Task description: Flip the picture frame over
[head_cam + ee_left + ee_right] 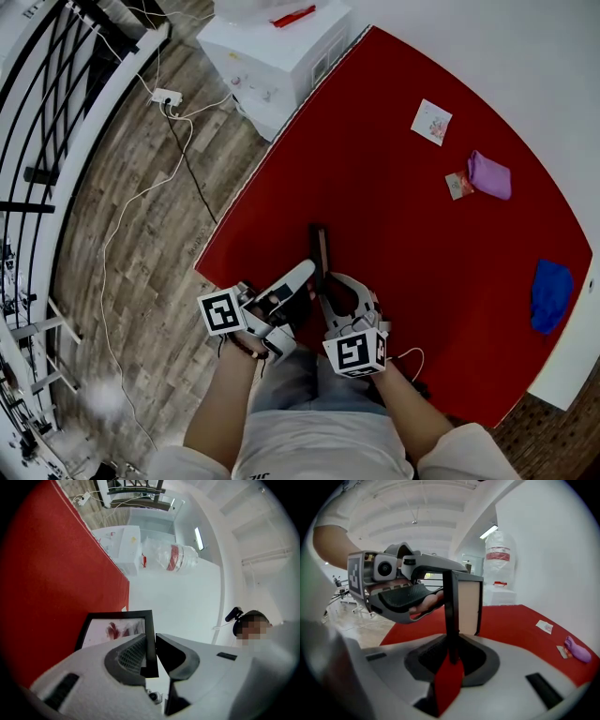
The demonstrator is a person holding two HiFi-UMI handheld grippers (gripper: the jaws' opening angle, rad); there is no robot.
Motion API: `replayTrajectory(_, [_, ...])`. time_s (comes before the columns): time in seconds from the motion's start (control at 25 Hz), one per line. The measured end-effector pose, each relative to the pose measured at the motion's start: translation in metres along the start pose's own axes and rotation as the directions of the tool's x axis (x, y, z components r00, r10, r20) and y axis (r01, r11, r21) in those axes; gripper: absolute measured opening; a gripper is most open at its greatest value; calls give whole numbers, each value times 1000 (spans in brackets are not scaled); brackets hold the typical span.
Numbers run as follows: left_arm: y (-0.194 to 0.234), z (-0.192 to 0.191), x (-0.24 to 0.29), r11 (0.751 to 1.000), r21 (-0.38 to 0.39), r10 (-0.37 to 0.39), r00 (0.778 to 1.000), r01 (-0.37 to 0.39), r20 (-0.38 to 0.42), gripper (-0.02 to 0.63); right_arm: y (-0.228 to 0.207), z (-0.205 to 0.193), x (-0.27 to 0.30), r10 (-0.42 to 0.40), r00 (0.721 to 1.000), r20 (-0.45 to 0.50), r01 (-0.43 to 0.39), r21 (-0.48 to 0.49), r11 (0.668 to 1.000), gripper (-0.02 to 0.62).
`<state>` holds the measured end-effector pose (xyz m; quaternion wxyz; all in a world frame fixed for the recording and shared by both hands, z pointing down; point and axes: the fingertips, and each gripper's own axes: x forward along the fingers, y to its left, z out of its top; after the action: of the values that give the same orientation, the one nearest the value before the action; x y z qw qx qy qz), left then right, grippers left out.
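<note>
A black picture frame stands on edge over the near part of the red table, between my two grippers. My left gripper is shut on one side of it. In the left gripper view that black edge runs between the jaws of the left gripper, and the frame's pictured face shows to their left. My right gripper is shut on the opposite edge. In the right gripper view the frame rises upright from the right gripper, its pale back showing, with the left gripper clamped higher up.
A purple cloth, a small packet and a paper card lie at the table's far side, and a blue cloth at its right. A white cabinet stands beyond the far corner. A power strip with cables lies on the wooden floor at left.
</note>
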<state>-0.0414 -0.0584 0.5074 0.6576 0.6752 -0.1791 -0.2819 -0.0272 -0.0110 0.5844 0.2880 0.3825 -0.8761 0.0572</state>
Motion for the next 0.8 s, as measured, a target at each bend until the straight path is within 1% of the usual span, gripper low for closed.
replayTrajectory(0.08, [-1, 3, -4, 997, 66, 38, 999, -37, -23, 72, 0, 0, 0, -7, 1000, -13, 7, -27, 1000, 67])
replayTrajectory(0.12, [-1, 5, -6, 990, 122, 75, 996, -70, -38, 90, 0, 1, 0, -13, 1000, -25, 12, -48, 999, 67])
replayTrajectory(0.16, [-1, 7, -9, 975, 191, 126, 991, -114, -52, 108, 0, 1, 0, -22, 999, -41, 19, -75, 997, 67])
replayTrajectory(0.2, [-1, 10, -11, 950, 266, 186, 981, -163, -62, 120, 1, 1, 1, -32, 998, -58, 26, -106, 994, 67])
replayTrajectory(0.24, [0, 12, -14, 916, 341, 249, 966, -212, -70, 129, 3, 2, 1, -43, 996, -73, 32, -137, 990, 67])
replayTrajectory(0.32, [3, 15, -19, 835, 466, 369, 927, -294, -76, 140, 6, 2, 3, -58, 994, -89, 42, -178, 983, 67])
replayTrajectory(0.4, [7, 16, -22, 759, 547, 461, 884, -353, -70, 140, 7, 1, 5, -70, 993, -95, 51, -195, 980, 67])
replayTrajectory(0.44, [10, 17, -24, 731, 571, 494, 867, -374, -64, 153, 8, 1, 6, -79, 992, -99, 57, -205, 977, 67])
replayTrajectory(0.6, [15, 20, -29, 648, 632, 581, 812, -424, -50, 152, 9, 0, 9, -114, 983, -141, 71, -278, 958, 67])
replayTrajectory(0.64, [16, 20, -30, 635, 640, 595, 802, -433, -48, 152, 10, -1, 10, -121, 982, -146, 73, -298, 952, 67])
replayTrajectory(0.68, [17, 20, -32, 628, 641, 604, 796, -441, -44, 152, 11, -2, 11, -126, 981, -146, 76, -311, 947, 67])
replayTrajectory(0.72, [18, 21, -34, 627, 637, 609, 792, -450, -40, 152, 12, -2, 11, -130, 981, -145, 79, -314, 946, 67])
replayTrajectory(0.8, [21, 24, -39, 621, 628, 622, 783, -469, -30, 127, 12, -1, 12, -137, 979, -149, 84, -316, 945, 67])
